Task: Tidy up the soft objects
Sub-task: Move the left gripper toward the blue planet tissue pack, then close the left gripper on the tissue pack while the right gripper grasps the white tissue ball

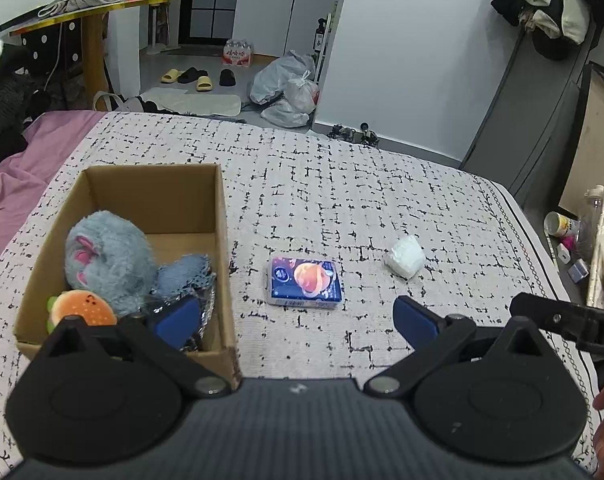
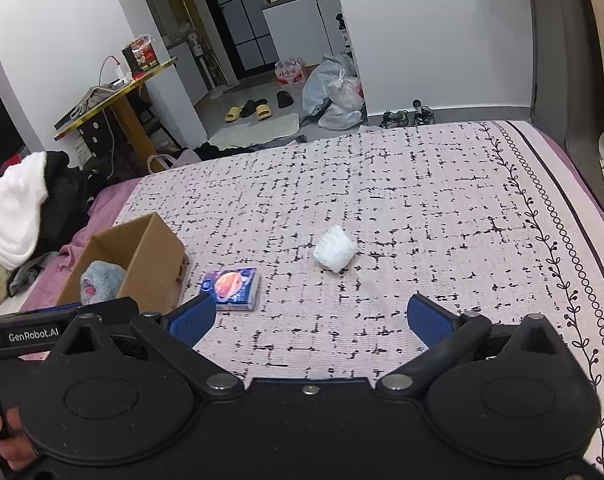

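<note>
Both the left gripper [image 1: 296, 320] and the right gripper [image 2: 310, 316] hover over the bed [image 1: 341, 168] with jaws spread wide and nothing between them. The cardboard box [image 1: 218, 208] already holds a grey plush toy [image 1: 106, 260] and a burger plush [image 1: 88, 307]. Just right of the box lies a tissue pack [image 1: 305, 283]; further right of the box, a white wrapped bundle [image 2: 334, 249]. The step in hand seems to be choosing the next pick: probably a descent onto the tissue pack, then closing gently.
</note>
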